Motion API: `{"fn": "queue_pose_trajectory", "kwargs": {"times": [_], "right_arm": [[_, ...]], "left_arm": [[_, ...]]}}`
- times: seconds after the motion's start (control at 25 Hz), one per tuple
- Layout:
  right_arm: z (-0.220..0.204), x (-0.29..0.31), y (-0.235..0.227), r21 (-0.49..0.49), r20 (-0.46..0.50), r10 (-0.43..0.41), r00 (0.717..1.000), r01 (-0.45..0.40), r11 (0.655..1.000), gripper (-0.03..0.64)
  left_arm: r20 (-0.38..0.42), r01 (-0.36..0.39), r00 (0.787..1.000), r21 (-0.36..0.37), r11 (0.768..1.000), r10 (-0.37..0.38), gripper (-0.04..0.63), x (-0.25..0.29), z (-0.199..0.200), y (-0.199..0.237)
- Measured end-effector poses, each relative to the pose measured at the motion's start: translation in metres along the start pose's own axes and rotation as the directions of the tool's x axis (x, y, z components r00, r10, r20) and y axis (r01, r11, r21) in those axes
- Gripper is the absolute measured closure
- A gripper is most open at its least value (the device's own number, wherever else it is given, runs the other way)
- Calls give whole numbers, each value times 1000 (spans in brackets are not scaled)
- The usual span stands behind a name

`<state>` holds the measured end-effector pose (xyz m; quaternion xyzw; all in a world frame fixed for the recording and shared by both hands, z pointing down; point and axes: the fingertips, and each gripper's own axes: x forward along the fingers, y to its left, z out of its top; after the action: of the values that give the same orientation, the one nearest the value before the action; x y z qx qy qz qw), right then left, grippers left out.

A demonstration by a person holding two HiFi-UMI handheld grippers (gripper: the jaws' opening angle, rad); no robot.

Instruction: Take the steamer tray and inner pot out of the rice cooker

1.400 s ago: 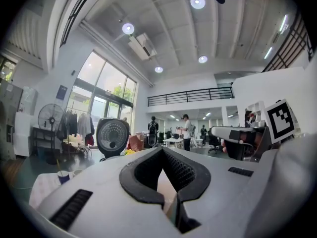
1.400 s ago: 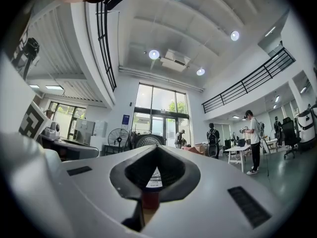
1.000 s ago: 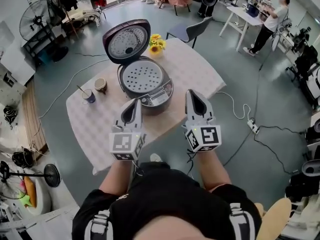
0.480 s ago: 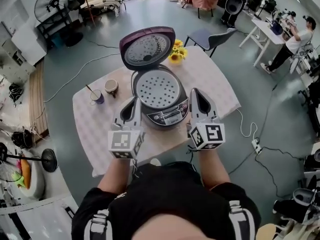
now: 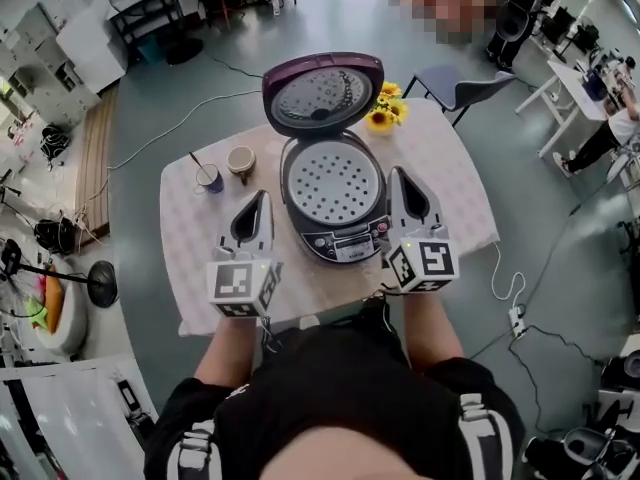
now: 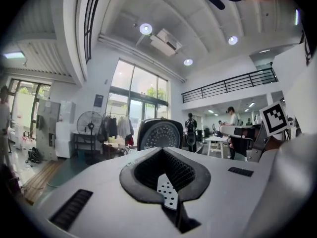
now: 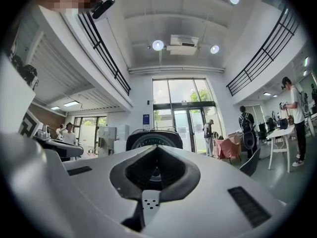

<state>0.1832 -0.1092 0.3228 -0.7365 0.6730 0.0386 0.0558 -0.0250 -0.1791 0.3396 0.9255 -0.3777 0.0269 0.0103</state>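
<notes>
The left gripper (image 5: 254,200) has its jaws pressed together with nothing between them. It hovers over the table (image 5: 200,253) left of the cooker (image 5: 336,236), apart from it. The right gripper (image 5: 399,174), jaws likewise together and empty, is close by the cooker's right side; whether they touch cannot be told. Both point far. The cooker sits mid-table with its panel facing near and its lid (image 5: 322,92) standing open at the far side. The tray (image 5: 334,181) is round and lies flat in the cooker's mouth.
</notes>
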Motion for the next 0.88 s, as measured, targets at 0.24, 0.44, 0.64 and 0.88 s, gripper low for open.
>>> {"fn": "queue_pose_trajectory", "kwargs": {"times": [0.24,0.44,0.64,0.88], "right_arm": [[-1,31,-31,-6,-8,89,996,-89,996,617],[3,51,-54,-40,3,153,988,-153,987,617],[2,66,-78,-14,3,216,976,-216,976,617],[2,72,-88,-1,-9,275,961,-275,962,617]], "left_arm": [[-9,-86,996,-14,996,86,592,29,-12,-8],[-5,-154,988,-13,988,154,592,51,-2,-20],[-12,-192,981,-4,981,192,592,72,4,-41],[-9,-236,972,21,972,236,592,82,14,-59]]}}
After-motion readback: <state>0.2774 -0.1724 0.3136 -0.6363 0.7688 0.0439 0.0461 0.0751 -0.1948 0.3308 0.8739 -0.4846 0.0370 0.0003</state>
